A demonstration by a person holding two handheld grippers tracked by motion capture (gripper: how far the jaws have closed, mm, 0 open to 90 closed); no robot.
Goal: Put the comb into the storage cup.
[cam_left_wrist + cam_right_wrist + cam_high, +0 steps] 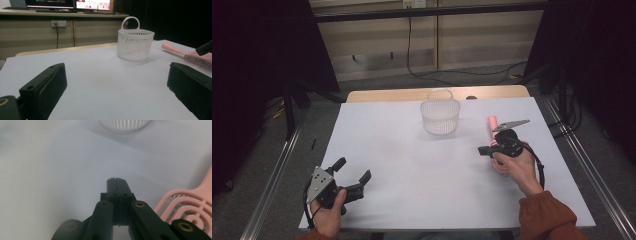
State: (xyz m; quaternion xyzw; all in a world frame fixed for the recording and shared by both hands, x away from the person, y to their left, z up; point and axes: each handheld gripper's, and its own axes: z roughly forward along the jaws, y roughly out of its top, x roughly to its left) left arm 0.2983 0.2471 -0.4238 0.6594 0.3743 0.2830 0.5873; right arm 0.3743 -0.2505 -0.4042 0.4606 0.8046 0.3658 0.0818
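my right gripper (116,180) sits pinched empty beside the pink brush (190,205); i'd spread it wide before grabbing; left gripper (352,176) gapes idle.

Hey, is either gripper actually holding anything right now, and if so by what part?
Nothing is held. The right gripper is shut on nothing, beside the pink hairbrush. The left gripper is open over the bare table.
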